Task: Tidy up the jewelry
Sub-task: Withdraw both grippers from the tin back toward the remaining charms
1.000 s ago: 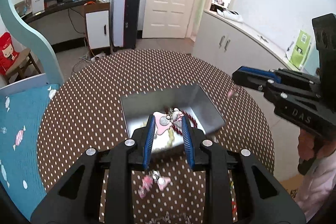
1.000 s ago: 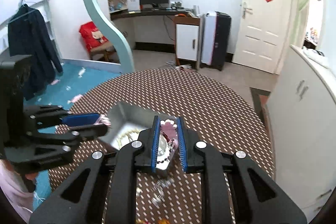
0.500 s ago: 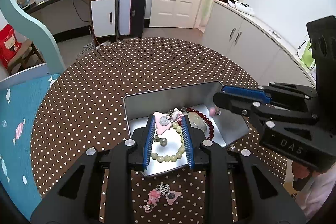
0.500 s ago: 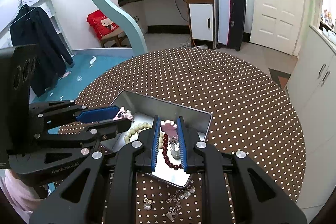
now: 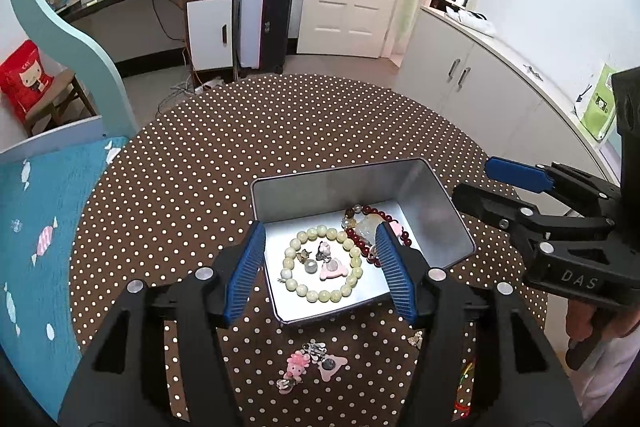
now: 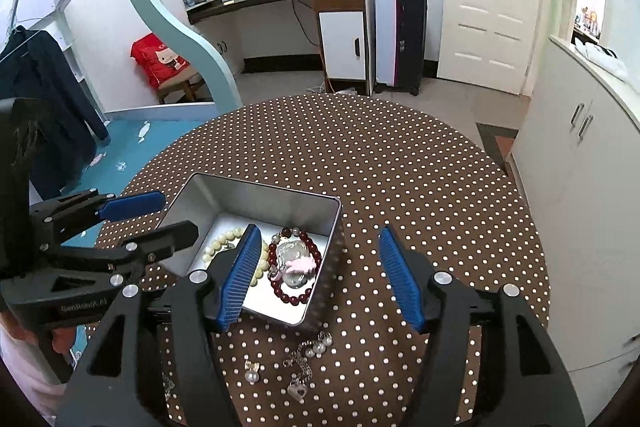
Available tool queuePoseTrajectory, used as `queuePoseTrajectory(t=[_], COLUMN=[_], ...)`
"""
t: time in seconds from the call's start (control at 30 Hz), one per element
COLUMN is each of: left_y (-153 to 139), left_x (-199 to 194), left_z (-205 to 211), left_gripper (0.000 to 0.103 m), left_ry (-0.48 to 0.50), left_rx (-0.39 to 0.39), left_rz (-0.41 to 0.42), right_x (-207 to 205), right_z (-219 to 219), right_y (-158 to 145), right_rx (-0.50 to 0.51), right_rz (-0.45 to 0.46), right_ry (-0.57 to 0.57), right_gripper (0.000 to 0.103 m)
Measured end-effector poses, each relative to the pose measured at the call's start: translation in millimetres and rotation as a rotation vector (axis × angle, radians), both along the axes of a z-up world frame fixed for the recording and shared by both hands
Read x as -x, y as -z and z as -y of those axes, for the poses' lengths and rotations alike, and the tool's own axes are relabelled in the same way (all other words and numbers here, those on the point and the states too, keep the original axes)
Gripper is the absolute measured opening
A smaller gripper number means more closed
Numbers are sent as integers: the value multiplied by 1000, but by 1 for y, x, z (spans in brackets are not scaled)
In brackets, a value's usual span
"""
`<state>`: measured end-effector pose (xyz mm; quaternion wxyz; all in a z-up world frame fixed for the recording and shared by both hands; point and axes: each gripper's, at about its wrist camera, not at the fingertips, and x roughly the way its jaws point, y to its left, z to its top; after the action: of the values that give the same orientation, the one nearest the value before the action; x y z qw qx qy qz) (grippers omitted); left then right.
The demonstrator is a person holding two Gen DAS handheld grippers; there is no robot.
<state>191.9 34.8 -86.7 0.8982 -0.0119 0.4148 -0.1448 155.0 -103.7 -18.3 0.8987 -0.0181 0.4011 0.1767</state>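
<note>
An open silver tin (image 5: 436,203) (image 6: 256,193) stands on the polka-dot table. In it lie a pale green bead bracelet (image 5: 320,263), a dark red bead bracelet (image 6: 294,269) around a clear stone, a pink charm (image 6: 298,263) and small charms (image 5: 328,259). My left gripper (image 5: 320,267) is open and empty above the tin's near edge. My right gripper (image 6: 320,273) is open and empty over the tin's right side. Pink charms (image 5: 308,363) and a pearl and heart chain (image 6: 308,359) lie on the table before the tin.
The round brown dotted table (image 5: 280,131) ends near white cabinets (image 6: 580,155) on the right. A teal bed frame (image 6: 180,15) and blue mat are at the left. A desk, suitcase and door stand behind.
Both grippers were shut on pink charms over the tin. Both have opened and pulled back, and the charms now lie in the tin.
</note>
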Motion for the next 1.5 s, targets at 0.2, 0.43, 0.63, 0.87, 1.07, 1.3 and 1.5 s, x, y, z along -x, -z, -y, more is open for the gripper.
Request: queuePoseTrajectory(t=[0.2, 0.43, 0.63, 0.87, 1.07, 1.3, 1.5], left_y=[-8, -11, -5, 25, 51, 73, 78], left_x=[16, 39, 66, 85, 92, 87, 85], left_z=[1, -9, -27, -37, -34, -31, -25], left_gripper=[59, 66, 84, 87, 86, 56, 38], left_ry=[-9, -27, -31, -17, 12, 24, 43], left_rx=[0, -10, -10, -53, -76, -79, -91], left_rz=[19, 26, 28, -36, -78, -112, -86], right_x=[18, 36, 54, 70, 77, 81, 84], right_z=[3, 11, 24, 34, 32, 18, 4], right_y=[-6, -9, 5, 39, 62, 83, 86], right_rx=[-4, -6, 5, -20, -15, 2, 31], right_rz=[27, 46, 24, -70, -124, -173, -171], right_ry=[-5, 22, 76, 120, 147, 118, 85], right_gripper=[59, 67, 85, 87, 87, 87, 87])
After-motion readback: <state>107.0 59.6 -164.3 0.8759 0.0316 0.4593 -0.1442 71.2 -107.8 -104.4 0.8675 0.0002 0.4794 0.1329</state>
